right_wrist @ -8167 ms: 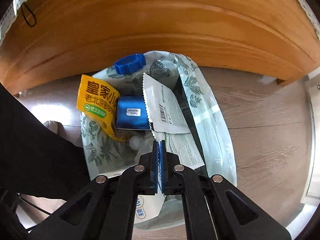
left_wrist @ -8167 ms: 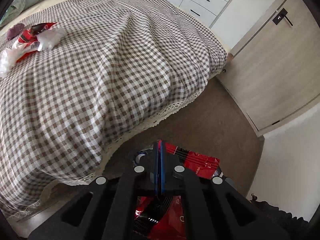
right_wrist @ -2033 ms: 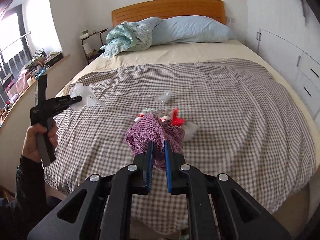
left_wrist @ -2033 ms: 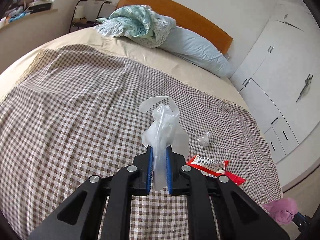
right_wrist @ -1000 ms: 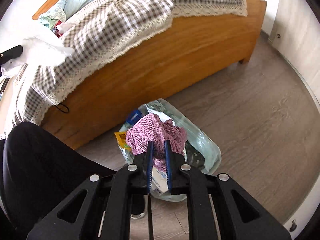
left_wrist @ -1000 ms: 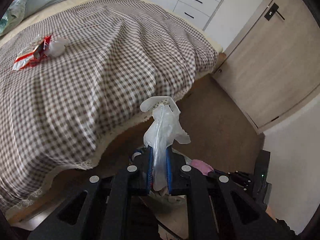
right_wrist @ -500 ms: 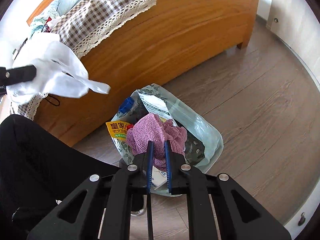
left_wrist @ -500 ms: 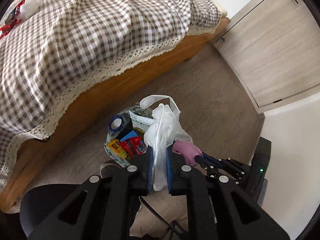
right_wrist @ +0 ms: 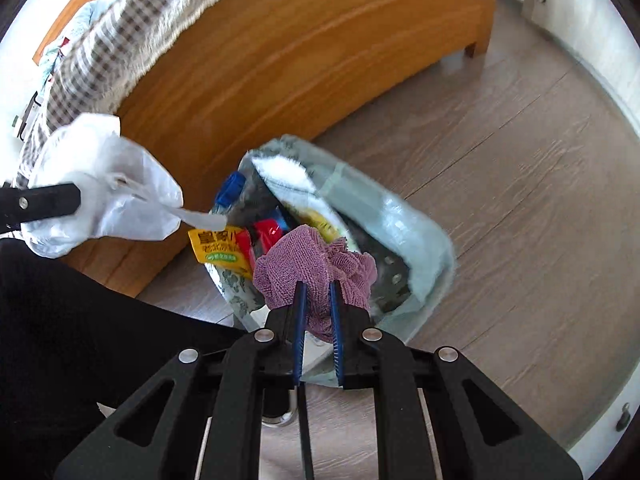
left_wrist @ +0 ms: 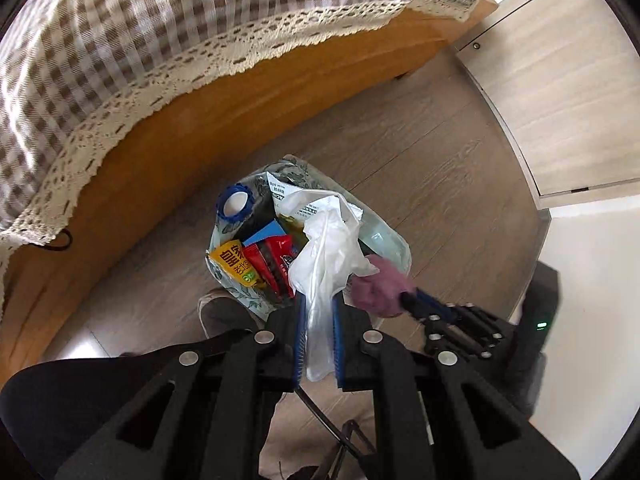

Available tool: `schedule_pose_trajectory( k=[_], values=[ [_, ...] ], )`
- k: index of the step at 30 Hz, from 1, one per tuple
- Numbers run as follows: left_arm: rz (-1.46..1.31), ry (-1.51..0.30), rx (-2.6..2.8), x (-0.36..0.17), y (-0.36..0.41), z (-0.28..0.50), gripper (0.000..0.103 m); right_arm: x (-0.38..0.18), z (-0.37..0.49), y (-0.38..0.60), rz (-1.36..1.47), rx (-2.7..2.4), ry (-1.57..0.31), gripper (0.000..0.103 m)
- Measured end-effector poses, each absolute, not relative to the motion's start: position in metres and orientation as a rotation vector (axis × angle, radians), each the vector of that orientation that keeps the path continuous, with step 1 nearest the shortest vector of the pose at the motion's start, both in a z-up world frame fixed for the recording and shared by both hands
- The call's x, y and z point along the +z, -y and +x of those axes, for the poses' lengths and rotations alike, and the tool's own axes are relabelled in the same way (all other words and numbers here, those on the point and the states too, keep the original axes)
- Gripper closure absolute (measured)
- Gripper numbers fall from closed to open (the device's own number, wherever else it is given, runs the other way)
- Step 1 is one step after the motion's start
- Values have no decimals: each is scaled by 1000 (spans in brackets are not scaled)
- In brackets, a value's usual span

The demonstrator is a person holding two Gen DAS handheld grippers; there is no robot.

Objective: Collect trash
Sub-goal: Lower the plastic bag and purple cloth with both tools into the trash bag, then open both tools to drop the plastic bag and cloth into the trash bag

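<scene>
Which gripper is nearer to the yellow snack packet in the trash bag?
Left, I judge. The left gripper hangs over the bag beside the yellow snack packet; the right gripper sits at the bag's far side.

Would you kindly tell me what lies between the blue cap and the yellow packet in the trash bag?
In the left wrist view, a blue packet lies between the blue cap and yellow packet.

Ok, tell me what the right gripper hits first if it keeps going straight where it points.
Probably the open trash bag on the floor: the right gripper, shut on the purple cloth, points down into it. Depth unclear.
</scene>
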State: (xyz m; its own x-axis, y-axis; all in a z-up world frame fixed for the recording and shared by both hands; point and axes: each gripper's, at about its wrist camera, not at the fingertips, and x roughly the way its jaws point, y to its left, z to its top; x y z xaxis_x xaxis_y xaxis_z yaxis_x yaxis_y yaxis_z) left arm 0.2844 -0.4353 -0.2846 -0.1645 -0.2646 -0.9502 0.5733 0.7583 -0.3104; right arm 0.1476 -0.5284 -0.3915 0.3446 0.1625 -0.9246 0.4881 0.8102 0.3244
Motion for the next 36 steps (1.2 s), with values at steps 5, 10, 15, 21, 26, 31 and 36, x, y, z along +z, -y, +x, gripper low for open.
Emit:
schedule_pose_trajectory(
  k=[5,10,15,21,26,31,36],
  values=[
    [293,-1576,-701,-301,445,289,94,-420,182,518,661,-154,-1251,78],
    [323,-1623,-695,-322,456,286,94,-422,198,528,667,-181,-1261,59],
    [332,-1676,-684,-342,466,289,94,-394,162,560,706,-285,-1175,58],
    [444,-1711,-657,-370,487,280,94,-373,114,585,784,-364,-1097,58],
    [463,-1778,-657,-399,500,283,82,-373,114,579,763,-340,-1105,58],
    [395,-1666,-621,-388,491,296,54,-376,112,572,761,-324,-1118,58],
    [301,-1577,-586,-354,472,304,48,-378,115,561,731,-326,-1145,58]
  ],
)
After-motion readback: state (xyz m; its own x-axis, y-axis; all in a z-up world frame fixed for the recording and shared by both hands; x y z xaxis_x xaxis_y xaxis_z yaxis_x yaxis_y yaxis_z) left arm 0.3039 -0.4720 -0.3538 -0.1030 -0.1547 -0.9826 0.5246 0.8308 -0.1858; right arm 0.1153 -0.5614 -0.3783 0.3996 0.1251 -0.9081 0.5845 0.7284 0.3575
